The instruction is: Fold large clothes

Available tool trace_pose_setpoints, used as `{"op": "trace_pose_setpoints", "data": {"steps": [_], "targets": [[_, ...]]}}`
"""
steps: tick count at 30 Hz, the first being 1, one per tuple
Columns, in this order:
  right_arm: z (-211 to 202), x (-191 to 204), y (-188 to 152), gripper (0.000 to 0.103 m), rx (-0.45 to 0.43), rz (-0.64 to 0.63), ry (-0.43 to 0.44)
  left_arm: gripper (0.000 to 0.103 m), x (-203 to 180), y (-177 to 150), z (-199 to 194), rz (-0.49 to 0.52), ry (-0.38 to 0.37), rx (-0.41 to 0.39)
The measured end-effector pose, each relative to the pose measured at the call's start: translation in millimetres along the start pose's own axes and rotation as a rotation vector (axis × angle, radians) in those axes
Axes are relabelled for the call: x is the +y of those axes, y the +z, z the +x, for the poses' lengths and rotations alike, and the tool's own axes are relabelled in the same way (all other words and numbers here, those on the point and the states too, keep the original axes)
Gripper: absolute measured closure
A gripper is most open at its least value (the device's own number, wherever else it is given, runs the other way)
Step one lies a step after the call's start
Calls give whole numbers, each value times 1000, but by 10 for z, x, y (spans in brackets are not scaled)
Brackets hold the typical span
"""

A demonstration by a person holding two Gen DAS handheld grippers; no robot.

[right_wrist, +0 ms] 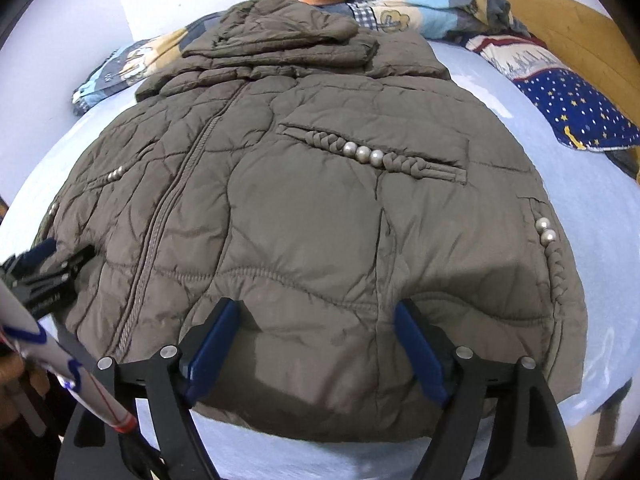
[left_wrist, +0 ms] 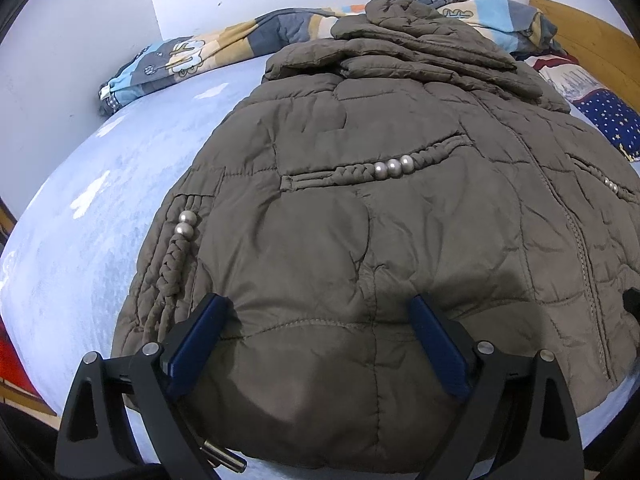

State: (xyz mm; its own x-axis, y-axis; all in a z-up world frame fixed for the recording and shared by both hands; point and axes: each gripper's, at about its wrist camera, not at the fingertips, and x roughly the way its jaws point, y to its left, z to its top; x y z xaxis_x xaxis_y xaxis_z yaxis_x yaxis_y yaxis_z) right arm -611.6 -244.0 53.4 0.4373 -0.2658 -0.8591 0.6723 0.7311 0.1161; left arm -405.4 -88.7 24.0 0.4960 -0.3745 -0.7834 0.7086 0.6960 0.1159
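Bare blue sheet [left_wrist: 80, 248] left of the quilted coat [left_wrist: 360, 220] is passable; at the far edge a rolled patterned blanket [left_wrist: 192, 56] against the wall, and a starred pillow [right_wrist: 576, 108] right, obstruct

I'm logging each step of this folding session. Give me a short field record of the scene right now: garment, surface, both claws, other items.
garment: brown quilted jacket, front up, zipped, sleeves and hood folded over its top
trim: pearl beads on braided pocket edges
surface: light blue bedsheet
left claw: open over the jacket's hem, left side
right claw: open over the hem, right side
other: patterned quilt, starry pillow, wooden headboard
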Motion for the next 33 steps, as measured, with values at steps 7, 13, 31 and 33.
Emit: {"op": "trace_pose_setpoints", "data": {"steps": [7,13,31,33], "targets": [[16,9,-15,16,-20,13,-4,8,6,-27,-2,1,-1,-18],[-7,-20,-45,16,-37,14,9,8,7,-47,-19,1,1,-35],[-694,-1276,-63,14,-235,462,-160,8,2,-74,-66,22,0,-61],[-637,-1506,-163,14,-204,569,-155,8,10,-75,-67,22,-1,-62]]}}
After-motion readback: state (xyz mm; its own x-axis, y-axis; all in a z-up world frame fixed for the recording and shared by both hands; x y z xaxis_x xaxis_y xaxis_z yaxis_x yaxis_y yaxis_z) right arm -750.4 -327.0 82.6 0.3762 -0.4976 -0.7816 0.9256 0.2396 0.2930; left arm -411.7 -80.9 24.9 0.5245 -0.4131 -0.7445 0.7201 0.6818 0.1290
